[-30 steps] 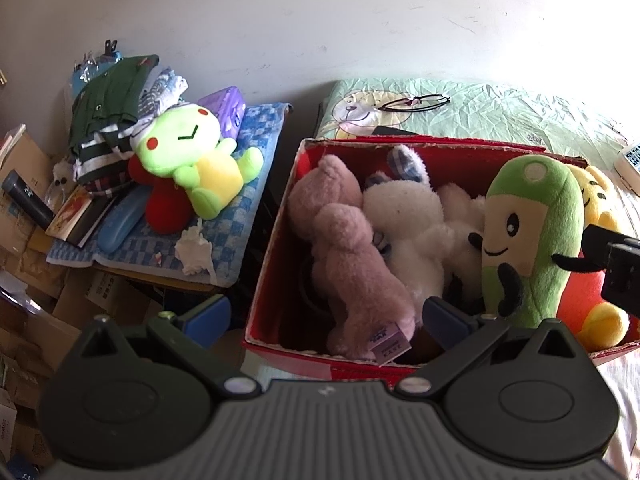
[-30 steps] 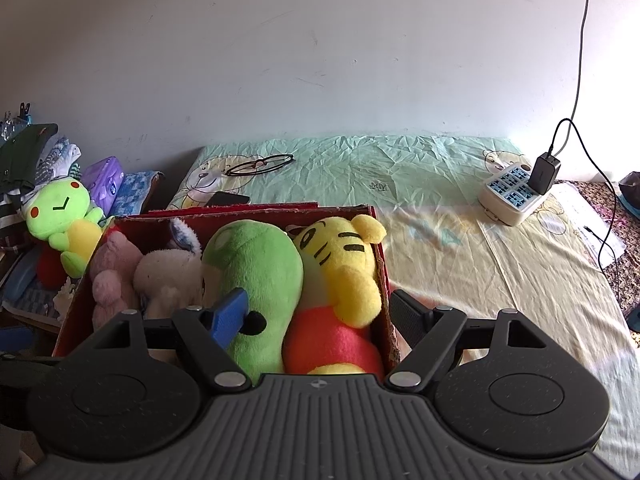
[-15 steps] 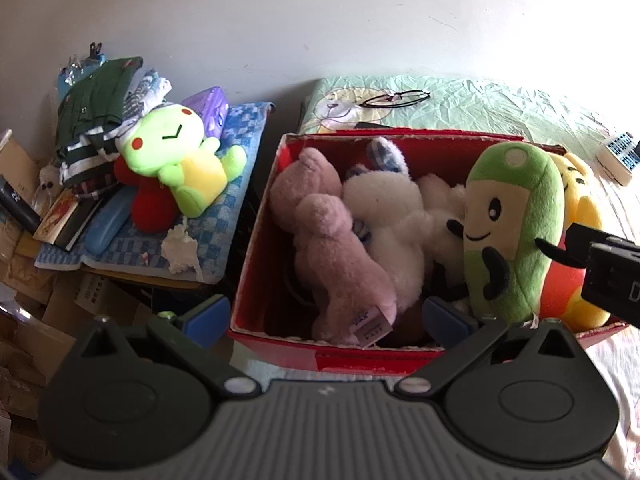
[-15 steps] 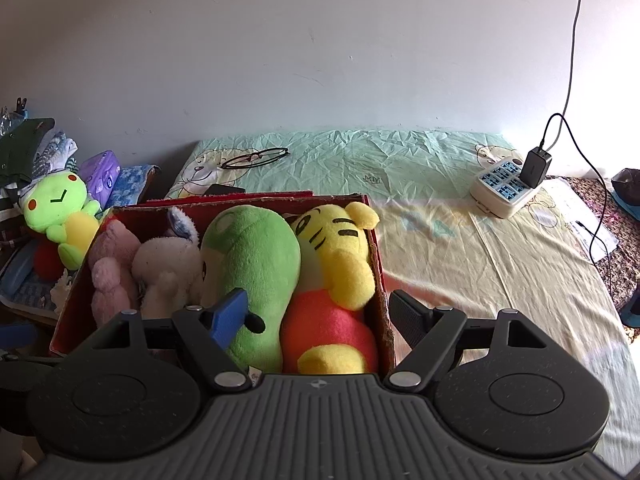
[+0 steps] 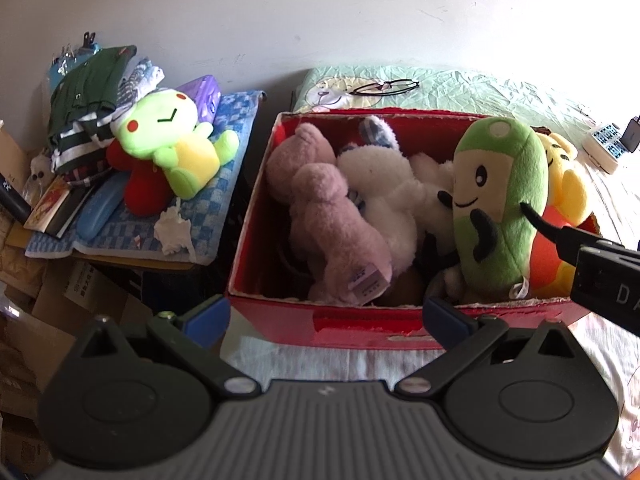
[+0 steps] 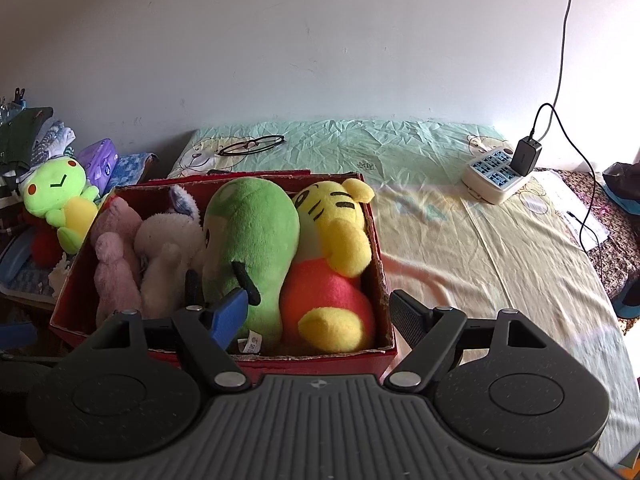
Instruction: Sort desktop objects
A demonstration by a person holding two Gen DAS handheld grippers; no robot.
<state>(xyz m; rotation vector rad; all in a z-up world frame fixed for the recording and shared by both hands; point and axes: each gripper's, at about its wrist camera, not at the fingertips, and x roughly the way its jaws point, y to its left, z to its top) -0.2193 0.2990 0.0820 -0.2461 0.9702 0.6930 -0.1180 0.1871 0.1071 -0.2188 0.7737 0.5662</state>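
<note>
So there's a red box (image 6: 382,264) on the bed, packed with plush toys side by side: a pink one (image 5: 328,216) at the left, a white one (image 5: 384,184), a green one (image 5: 500,200) standing upright, and a yellow-and-orange tiger (image 6: 332,256) squeezed against the right wall.

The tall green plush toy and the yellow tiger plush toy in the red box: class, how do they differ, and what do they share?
The tall green plush toy has a rounded, limbless-looking body with thin black arms; the yellow tiger plush toy has ears, black stripes and stubby limbs. The green one is green and cream; the tiger is yellow above, orange-red below. The tiger sits against the box's right wall, the green one beside the white plush. Both stand packed in the red box, touching.
</note>
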